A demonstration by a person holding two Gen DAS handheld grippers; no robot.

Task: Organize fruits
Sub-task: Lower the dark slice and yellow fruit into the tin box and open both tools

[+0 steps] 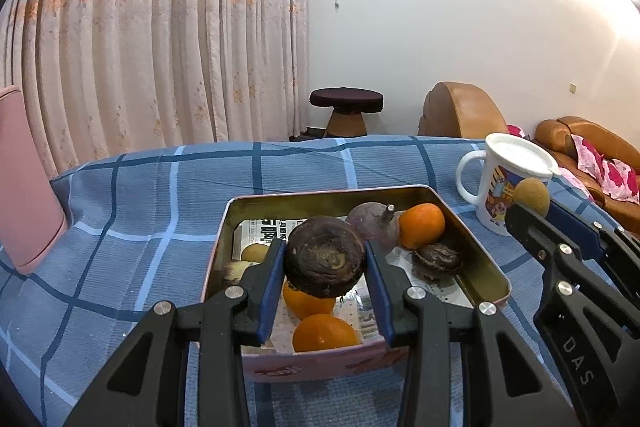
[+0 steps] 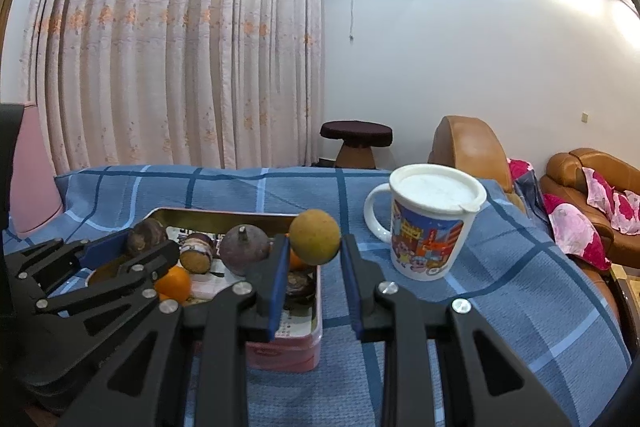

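The dark brown-purple fruit (image 1: 325,257), likely a mangosteen or passion fruit seen from its scarred base, hangs clamped in the left claw (image 1: 325,261) just above the open tin box (image 1: 486,269); its blue pads press on the fruit's flanks at 9 and 3 o'clock. It looks light, with a stiff, slightly leathery rind, so a grip across its widest belt, as here, should hold; squeezing harder risks cracking the shell. Below it in the tin lie two oranges (image 1: 316,321); a third orange (image 1: 422,225) sits at 1 o'clock beside a paler purple fruit with a stem (image 1: 373,227), and a wrinkled dark fruit (image 1: 438,259) rests at 3 o'clock. The small round yellow-brown fruit (image 2: 314,237), perhaps a longan, is pinched in the right claw (image 2: 314,247) over the tin's right rim; it is smooth and round, so it could roll out unless held at its equator. The tin stands on a bench under a blue checked cloth (image 2: 500,287), and a lidded cartoon mug (image 2: 430,223) stands at 2 o'clock from the tin, near but apart from it.
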